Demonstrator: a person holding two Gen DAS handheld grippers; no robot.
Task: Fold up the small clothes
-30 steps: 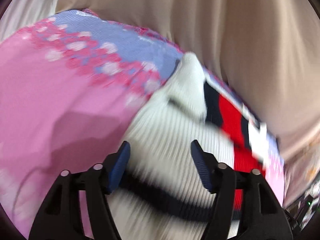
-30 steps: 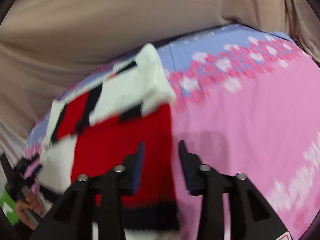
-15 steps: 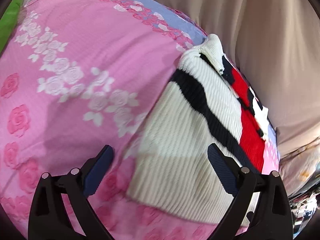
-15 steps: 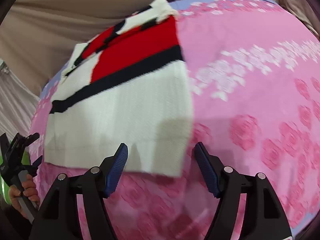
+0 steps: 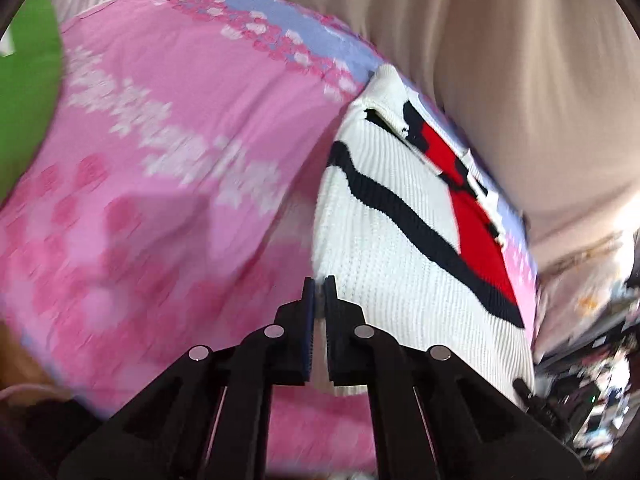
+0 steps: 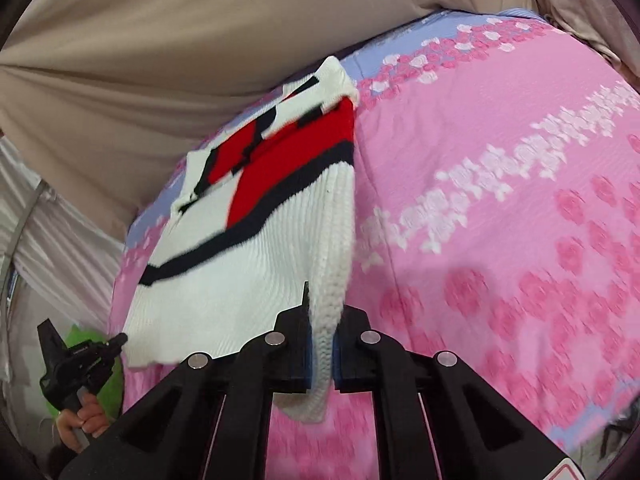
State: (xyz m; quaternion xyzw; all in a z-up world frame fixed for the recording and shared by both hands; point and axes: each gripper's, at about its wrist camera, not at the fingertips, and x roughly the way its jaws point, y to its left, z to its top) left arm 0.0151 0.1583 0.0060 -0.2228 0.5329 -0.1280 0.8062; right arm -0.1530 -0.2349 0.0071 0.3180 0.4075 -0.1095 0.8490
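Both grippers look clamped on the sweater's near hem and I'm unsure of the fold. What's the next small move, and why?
Probably lift both near corners together and carry them toward the collar end. The right gripper is shut on the knit sweater at its near right corner, the left gripper on the near left corner, and the rest lies flat on the pink floral sheet, so the hem can fold over.

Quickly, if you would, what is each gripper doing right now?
Left gripper: closed on the sweater hem corner.
Right gripper: closed on the sweater's other corner.
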